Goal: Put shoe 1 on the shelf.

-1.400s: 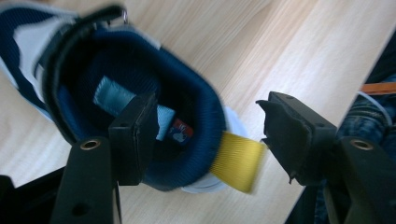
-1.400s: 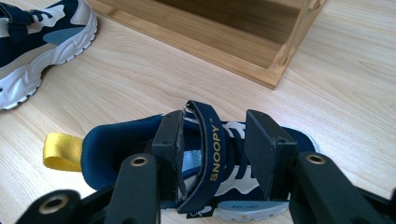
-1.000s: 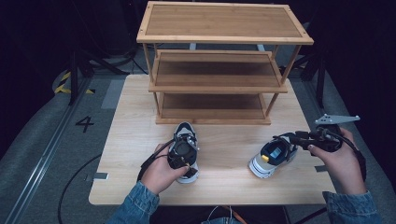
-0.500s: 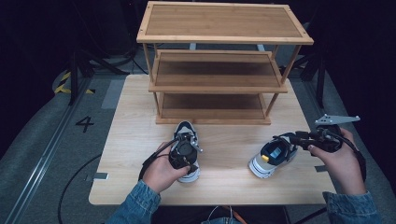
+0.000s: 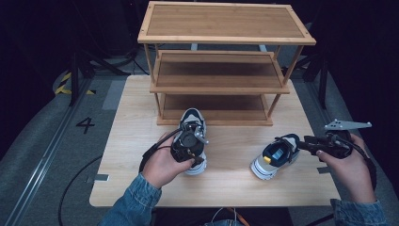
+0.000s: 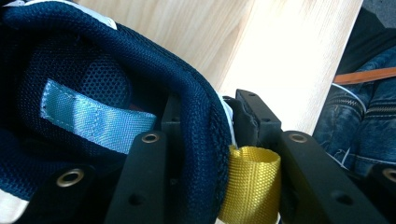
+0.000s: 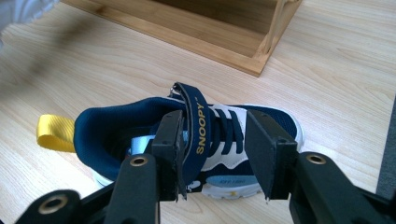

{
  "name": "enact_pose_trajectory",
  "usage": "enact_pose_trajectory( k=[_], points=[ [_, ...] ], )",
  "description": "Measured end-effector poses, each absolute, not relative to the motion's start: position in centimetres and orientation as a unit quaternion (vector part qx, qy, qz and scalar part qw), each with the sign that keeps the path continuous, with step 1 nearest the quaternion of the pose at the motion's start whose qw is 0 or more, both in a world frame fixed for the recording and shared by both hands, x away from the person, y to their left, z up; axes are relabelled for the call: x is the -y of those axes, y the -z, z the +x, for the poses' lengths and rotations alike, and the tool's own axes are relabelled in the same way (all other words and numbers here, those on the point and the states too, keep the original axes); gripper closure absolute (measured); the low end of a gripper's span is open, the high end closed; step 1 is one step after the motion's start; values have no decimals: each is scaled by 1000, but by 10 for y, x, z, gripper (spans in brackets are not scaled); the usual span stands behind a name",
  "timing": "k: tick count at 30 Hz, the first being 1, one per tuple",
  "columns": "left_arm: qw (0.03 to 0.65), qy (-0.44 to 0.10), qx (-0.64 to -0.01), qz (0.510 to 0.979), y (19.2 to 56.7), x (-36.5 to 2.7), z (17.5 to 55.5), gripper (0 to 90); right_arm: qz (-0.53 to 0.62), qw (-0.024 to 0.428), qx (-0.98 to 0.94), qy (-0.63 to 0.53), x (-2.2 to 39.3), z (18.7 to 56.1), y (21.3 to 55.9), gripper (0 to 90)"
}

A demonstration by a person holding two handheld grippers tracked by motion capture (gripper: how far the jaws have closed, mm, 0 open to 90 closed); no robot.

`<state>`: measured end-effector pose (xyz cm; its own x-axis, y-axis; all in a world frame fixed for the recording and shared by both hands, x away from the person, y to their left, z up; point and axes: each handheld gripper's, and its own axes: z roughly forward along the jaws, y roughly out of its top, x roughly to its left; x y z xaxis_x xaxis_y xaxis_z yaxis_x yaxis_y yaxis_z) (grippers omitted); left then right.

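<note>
My left gripper (image 5: 190,141) is shut on the heel collar of a navy and white sneaker (image 5: 193,118), which hangs a little above the table. In the left gripper view one jaw sits inside the left sneaker (image 6: 93,70) and the other outside its heel, beside the yellow pull loop (image 6: 252,182); the left gripper (image 6: 210,112) has just been closing on that collar. The matching right sneaker (image 5: 270,162) rests on the table. My right gripper (image 7: 215,126) stands open over that right sneaker (image 7: 102,126), its strap and laces between the jaws. From above, the right gripper (image 5: 294,141) reaches the right sneaker's collar.
A three-tier wooden shoe rack (image 5: 216,87) stands at the back of the light wooden table (image 5: 226,188), its shelves bare. Its bottom corner post (image 7: 273,28) lies just beyond the right sneaker. A denim sleeve (image 5: 136,202) comes in at the front edge.
The left hand has risen with the left sneaker, whose toe now sits closer to the rack's bottom shelf. The right hand and its sneaker have kept still.
</note>
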<state>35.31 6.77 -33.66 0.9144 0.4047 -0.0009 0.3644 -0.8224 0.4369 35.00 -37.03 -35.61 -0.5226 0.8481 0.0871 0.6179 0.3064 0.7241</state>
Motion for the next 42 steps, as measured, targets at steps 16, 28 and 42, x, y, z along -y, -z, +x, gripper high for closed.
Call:
enact_pose_trajectory(
  k=[16, 28, 42],
  points=[
    [224, -45, -181, 957, 292, -61, 352, 672, 470, 162, -789, -361, 377, 341, 357, 586],
    [229, -39, -153, 960, 262, -52, 340, 671, 472, 161, -789, -360, 378, 339, 358, 589],
    [229, -59, -140, 961, 224, -42, 348, 671, 471, 161, -790, -358, 379, 337, 359, 591]
  ],
)
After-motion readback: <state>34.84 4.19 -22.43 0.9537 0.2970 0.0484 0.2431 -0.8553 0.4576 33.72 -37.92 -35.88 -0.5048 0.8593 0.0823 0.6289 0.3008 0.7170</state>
